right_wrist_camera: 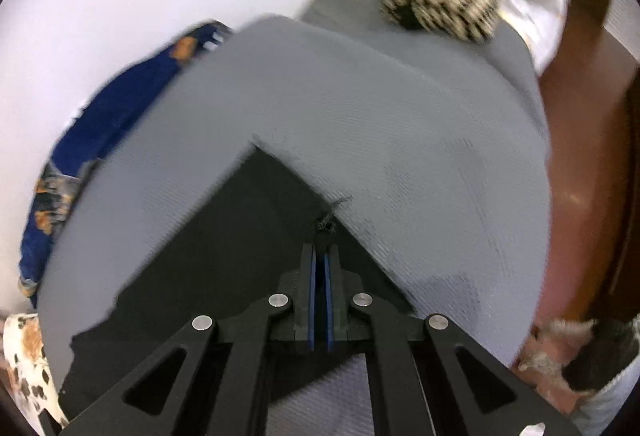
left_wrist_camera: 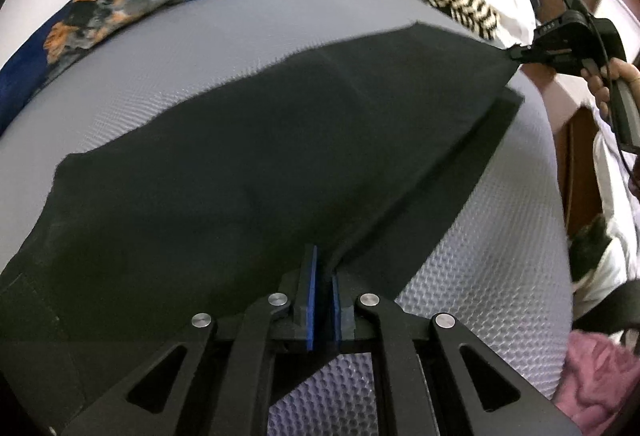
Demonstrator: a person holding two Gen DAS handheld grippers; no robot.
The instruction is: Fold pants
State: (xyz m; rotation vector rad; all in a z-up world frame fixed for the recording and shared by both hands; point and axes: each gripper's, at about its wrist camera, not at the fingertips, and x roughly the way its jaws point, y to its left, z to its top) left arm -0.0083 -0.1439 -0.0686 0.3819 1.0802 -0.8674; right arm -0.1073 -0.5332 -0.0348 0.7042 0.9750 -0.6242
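Left gripper [left_wrist_camera: 324, 300] and right gripper [right_wrist_camera: 322, 272] each pinch a corner of the black pants [left_wrist_camera: 240, 164] (limp, light cloth); far corner at two o'clock.

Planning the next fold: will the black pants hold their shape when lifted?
Probably not: the black pants sag between the left gripper and right gripper, so they look floppy. They seem light, and the textured grey mat may limit sliding.

Nothing here can be read: the only marking is a row of pale characters on the dark body of the right gripper [left_wrist_camera: 520, 54], too small and blurred to make out.
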